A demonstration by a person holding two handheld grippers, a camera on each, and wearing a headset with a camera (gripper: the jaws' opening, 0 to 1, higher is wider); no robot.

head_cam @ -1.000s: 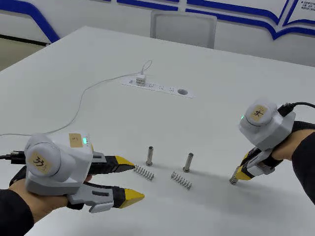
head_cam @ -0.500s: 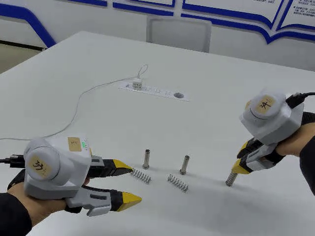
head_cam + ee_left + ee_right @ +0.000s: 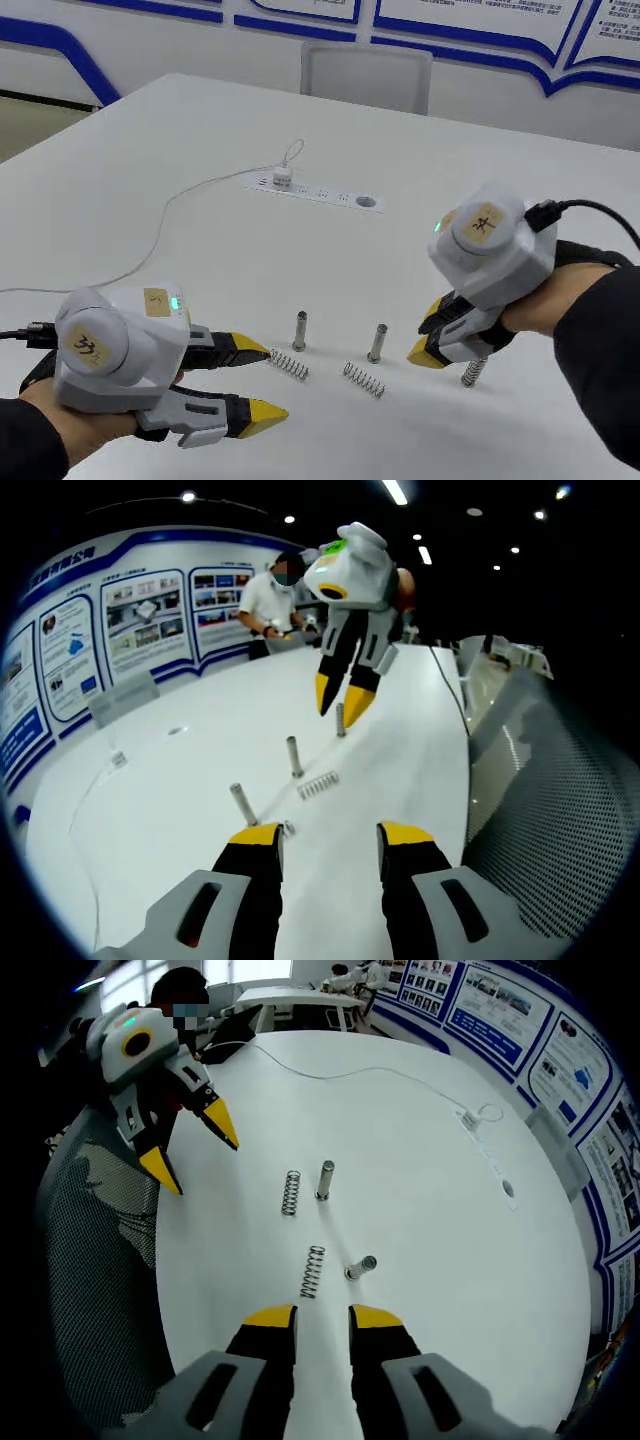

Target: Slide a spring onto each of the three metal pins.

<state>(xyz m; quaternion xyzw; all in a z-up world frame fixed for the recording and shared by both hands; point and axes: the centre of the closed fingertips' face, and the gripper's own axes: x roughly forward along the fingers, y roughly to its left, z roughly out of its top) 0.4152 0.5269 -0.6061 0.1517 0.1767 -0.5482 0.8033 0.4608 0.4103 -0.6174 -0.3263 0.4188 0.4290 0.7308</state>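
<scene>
Right gripper (image 3: 425, 352), its yellow-tipped jaws only slightly parted and holding nothing, hovers above the white tabletop (image 3: 200, 130), just left of the right pin (image 3: 340, 712). That pin stands upright with a spring (image 3: 470, 376) already coiled around it.

The left gripper (image 3: 262, 382) sits low at the near left, jaws spread wide and empty, one tip just beside the end of the left spring (image 3: 290, 364); whether they touch cannot be told.

That spring lies flat just on the near side of the left pin (image 3: 300, 330). A second loose spring, the middle spring (image 3: 365, 379), lies on the near side of the middle pin (image 3: 377, 342). Both pins stand upright and bare, a short way apart, between the two grippers.

Farther back on the tabletop lies a white power strip (image 3: 315, 190), with a thin cable (image 3: 160, 230) trailing off to the left. A grey chair (image 3: 365, 75) stands at the far edge.
</scene>
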